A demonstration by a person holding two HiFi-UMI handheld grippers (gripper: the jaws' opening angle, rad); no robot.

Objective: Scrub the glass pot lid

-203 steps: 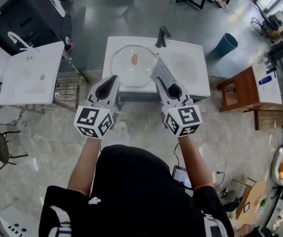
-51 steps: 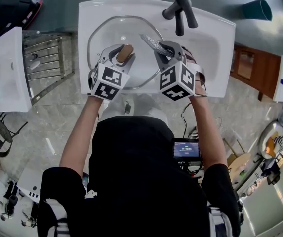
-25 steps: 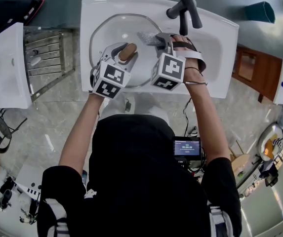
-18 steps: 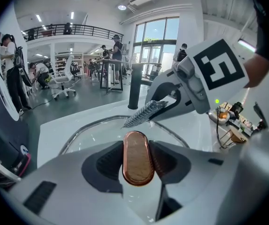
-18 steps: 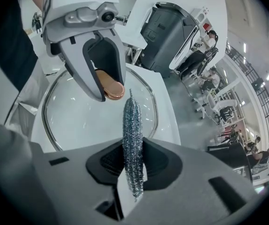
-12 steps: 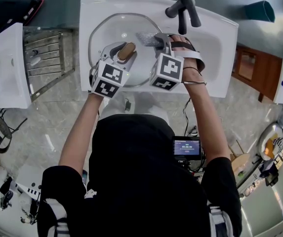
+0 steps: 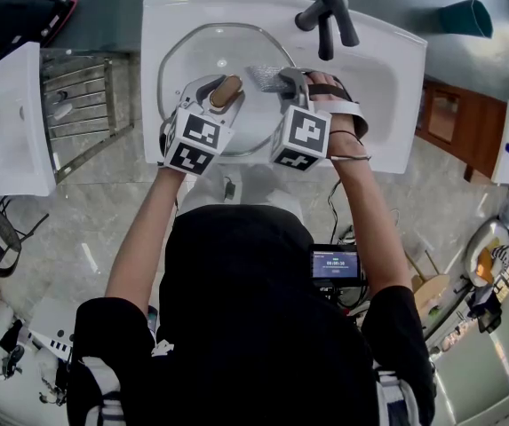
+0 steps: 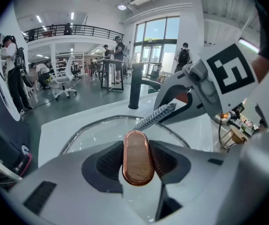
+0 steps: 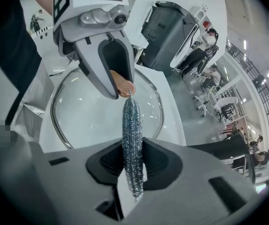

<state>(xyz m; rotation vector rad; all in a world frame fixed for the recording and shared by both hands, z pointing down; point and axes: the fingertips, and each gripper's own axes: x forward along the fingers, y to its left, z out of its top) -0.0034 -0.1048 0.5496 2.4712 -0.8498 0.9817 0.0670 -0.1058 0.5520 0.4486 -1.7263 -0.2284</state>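
While over sink [image 7: 387, 105], lid [image 7: 208, 56] rim exposed

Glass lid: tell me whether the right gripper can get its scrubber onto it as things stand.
Probably yes. The right gripper is shut on the scrubber, whose tip lies over the glass lid beside the handle that the left gripper clamps; nothing shows between them.
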